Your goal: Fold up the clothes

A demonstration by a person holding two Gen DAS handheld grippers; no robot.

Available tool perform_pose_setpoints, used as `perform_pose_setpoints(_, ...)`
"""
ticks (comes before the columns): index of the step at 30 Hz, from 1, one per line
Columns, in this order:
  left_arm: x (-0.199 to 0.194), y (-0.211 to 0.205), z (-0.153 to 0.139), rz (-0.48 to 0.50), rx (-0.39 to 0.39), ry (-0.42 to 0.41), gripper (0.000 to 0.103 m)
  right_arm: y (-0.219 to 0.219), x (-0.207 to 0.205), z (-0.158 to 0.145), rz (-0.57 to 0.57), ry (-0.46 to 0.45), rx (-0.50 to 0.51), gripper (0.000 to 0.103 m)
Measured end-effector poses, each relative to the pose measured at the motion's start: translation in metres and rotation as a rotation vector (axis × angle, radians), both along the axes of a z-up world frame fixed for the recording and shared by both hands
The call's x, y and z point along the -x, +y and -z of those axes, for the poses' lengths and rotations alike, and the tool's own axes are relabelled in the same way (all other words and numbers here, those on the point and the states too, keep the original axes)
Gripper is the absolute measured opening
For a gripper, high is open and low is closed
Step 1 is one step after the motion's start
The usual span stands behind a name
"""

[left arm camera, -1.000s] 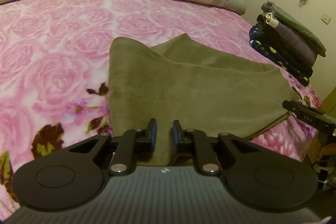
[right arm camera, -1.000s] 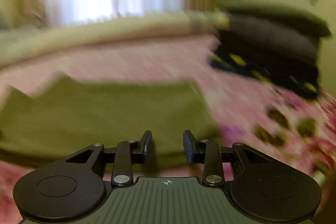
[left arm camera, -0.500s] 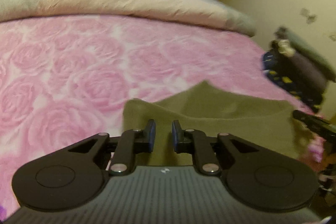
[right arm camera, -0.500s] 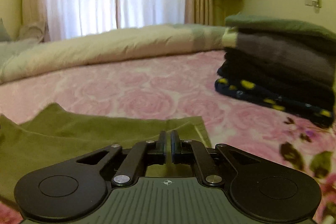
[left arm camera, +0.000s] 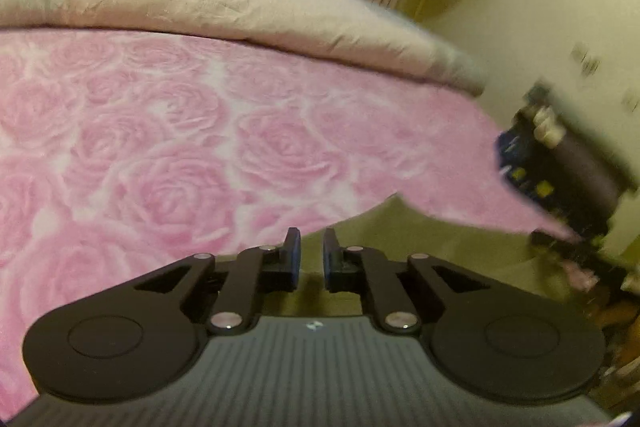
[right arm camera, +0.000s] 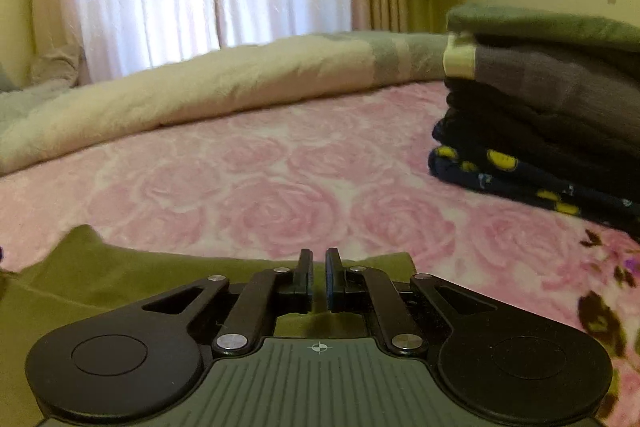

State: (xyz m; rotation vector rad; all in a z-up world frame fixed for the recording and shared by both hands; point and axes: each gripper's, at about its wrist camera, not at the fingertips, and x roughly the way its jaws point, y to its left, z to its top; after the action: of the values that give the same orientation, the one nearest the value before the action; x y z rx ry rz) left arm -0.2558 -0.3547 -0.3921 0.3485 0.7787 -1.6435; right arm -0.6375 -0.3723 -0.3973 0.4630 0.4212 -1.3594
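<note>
The left hand-held gripper point(left arm camera: 308, 255) points slightly down over the bed point(left arm camera: 168, 147), its jaws closing, nearly together, pinching the edge of the olive cloth point(left arm camera: 460, 251). The right hand-held gripper point(right arm camera: 319, 279) is tilted the same way, jaws pressed together on that cloth. Folded clothes point(right arm camera: 552, 115) are stacked at the right.

Olive garment point(right arm camera: 120, 279): matt soft cloth. Rose blanket point(right arm camera: 280, 195): plush fleece. Fingers point(right arm camera: 305, 275): matt black plastic.

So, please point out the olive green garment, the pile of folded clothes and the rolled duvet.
olive green garment point(right arm camera: 132, 273): right wrist view, its upper flat part.
pile of folded clothes point(right arm camera: 540, 115): right wrist view, the pile's side.
rolled duvet point(right arm camera: 224, 87): right wrist view, its cream middle.
</note>
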Motion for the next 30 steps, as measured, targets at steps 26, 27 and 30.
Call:
perform_pose_setpoints(26,0.037,0.145,-0.032,-0.069,-0.145,-0.129,0.018,0.142,0.005,-0.023,0.118,-0.176,-0.174,0.008)
perform_pose_setpoints(27,0.041,0.148,-0.037,-0.08,-0.149,-0.152,0.023,0.146,0.003,-0.026,0.119,-0.196,-0.189,0.017)
perform_pose_setpoints(30,0.048,0.161,-0.048,-0.088,-0.155,-0.189,0.027,0.165,0.001,-0.035,0.136,-0.23,-0.177,0.078)
